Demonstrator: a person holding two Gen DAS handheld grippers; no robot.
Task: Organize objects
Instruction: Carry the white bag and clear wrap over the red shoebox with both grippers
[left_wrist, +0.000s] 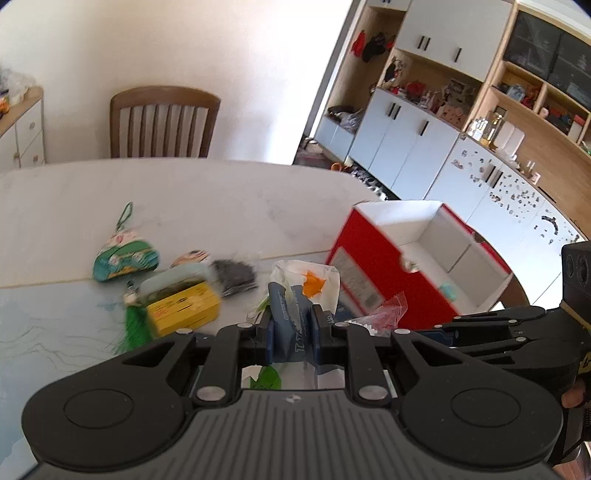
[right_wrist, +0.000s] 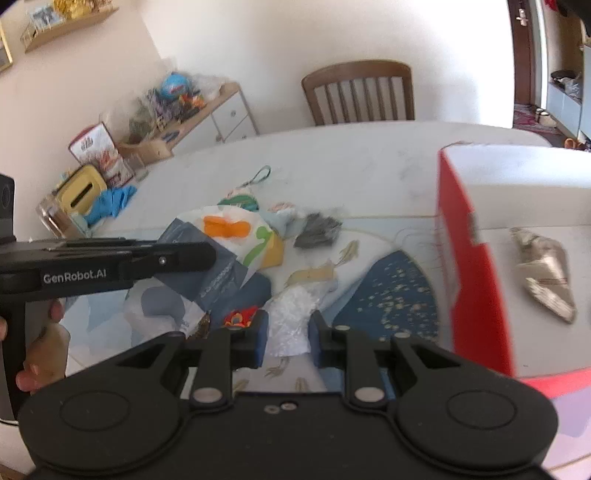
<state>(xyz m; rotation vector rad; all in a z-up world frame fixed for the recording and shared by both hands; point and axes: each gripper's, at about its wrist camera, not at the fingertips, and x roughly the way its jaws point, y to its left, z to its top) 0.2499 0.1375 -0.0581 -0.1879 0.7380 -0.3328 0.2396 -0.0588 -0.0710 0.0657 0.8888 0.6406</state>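
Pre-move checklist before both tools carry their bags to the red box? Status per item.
1. Left tool shut on blue-white bag: ok.
2. Right tool shut on clear bag: ok.
3. Red box open on top: ok.
4. Room inside the box: ok in the left wrist view, only small items inside.
5. Bags clear of the table: cannot tell.
6. Tools clear of each other: ok, apart in the right wrist view.

Clamped between the left claw: a blue-and-white printed plastic bag. Ahead to its left, a yellow cardboard box; beyond that, a green floral fabric pouch. Ahead to its right, an open red-and-white cardboard box on the white table.
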